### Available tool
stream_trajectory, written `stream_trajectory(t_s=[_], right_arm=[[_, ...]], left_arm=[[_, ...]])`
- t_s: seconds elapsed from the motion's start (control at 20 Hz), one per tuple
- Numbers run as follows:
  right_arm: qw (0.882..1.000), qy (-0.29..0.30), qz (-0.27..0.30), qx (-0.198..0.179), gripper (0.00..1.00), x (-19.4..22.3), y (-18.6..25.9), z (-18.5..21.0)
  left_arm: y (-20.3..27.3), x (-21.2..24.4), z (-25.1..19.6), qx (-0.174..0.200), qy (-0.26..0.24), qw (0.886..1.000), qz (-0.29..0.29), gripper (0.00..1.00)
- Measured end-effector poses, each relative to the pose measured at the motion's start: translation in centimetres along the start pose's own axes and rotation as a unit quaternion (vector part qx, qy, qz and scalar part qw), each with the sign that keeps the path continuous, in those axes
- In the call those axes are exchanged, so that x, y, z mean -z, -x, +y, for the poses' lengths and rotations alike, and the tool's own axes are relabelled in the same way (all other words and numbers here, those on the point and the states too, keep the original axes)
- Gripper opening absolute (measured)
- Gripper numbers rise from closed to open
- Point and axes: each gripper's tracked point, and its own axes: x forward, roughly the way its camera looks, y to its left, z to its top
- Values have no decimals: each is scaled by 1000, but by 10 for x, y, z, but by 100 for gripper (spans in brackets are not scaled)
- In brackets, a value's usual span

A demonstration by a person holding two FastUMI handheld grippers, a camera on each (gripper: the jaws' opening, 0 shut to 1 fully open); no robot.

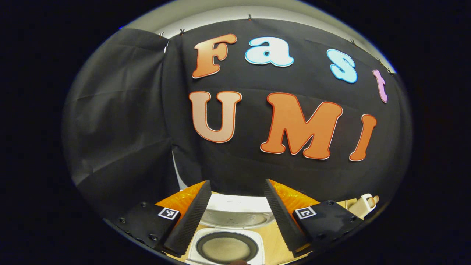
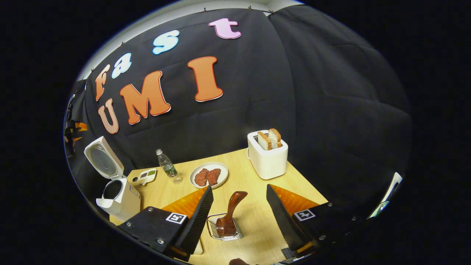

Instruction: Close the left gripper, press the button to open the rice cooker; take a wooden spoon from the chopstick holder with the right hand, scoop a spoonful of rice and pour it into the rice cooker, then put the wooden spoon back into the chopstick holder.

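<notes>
Two claws stand with jaws spread and nothing between them. Taking the cooker (image 2: 116, 193) as landmark and reading the right gripper view from left to right: it sits at the far left corner of the surface (image 2: 254, 221) with its lid (image 2: 102, 158) already swung up and the pot open. To its right lie a small dish (image 2: 146, 176), a bottle (image 2: 167, 166), a plate (image 2: 209, 175) of meat, then a toaster (image 2: 267, 154) with two slices, farthest from the cooker. Nearer the camera, well right of the cooker, a wire holder (image 2: 223, 228) keeps the spoon (image 2: 230, 215), leaning handle-up, just ahead of the right claw (image 2: 239, 211). The left claw (image 1: 237, 206) hovers directly over the cooker (image 1: 226, 246).

Several risks, as I judge them: the holder looks light, so a skewed grip on the tilted handle could tip or drag it. No rice supply is clear in these views, so the scoop source is uncertain. Carrying a loaded spoon across to the cooker passes the plate and bottle, inviting a spill or a knock. The left claw above the pot may block pouring.
</notes>
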Motion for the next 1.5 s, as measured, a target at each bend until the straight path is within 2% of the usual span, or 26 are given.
stream_trajectory(t_s=[0.15, 0.3, 0.4, 0.5, 0.55, 0.7, 0.75, 0.9, 0.95, 1.0, 1.1, 1.25, 1.3, 1.4, 1.45, 1.5], right_arm=[[1000, -6, -9, 14, 91, 1, 12, -9], [1000, -13, -3, 18, 90, 9, 21, -12], [1000, -13, 1, 19, 90, 14, 21, -12], [1000, -14, 4, 15, 90, 17, 20, -7], [1000, -14, 6, 12, 90, 19, 20, -4], [1000, -11, 15, -5, 91, 24, 14, 13], [1000, -7, 19, -12, 91, 27, 12, 19], [999, 14, 20, -28, 90, 27, 6, 36], [999, 19, 21, -33, 90, 27, 3, 41], [999, 22, 25, -38, 90, 27, 1, 46], [998, 21, 31, -53, 91, 29, -3, 58], [997, 30, 35, -67, 90, 30, -8, 72], [996, 34, 34, -73, 90, 29, -10, 77], [995, 41, 39, -82, 91, 33, -11, 86], [994, 45, 44, -85, 91, 36, -10, 89], [994, 49, 46, -88, 91, 31, -12, 97]], left_arm=[[-36, 11, 6, -17, -17, 999, 34, 98], [-61, 39, -2, -12, -29, 995, 91, 98], [-68, 58, 6, -34, -35, 990, 132, 96], [-70, 64, 7, -45, -47, 988, 139, 97], [-66, 68, 8, -46, -65, 985, 150, 97], [-63, 86, 5, -26, -64, 979, 193, 98], [-56, 97, 6, -23, -62, 973, 221, 98], [-15, 162, 1, -32, -54, 939, 337, 100], [-4, 180, 0, -25, -61, 933, 355, 98], [-3, 186, 5, -24, -72, 936, 345, 98], [20, 215, 6, -36, -73, 919, 387, 100], [46, 265, 14, -57, -42, 887, 457, 100], [49, 283, 17, -61, -36, 880, 469, 100], [58, 314, 19, -72, -11, 860, 505, 100], [40, 310, 19, -69, -19, 887, 457, 100], [45, 325, 22, -74, -14, 870, 487, 100]])
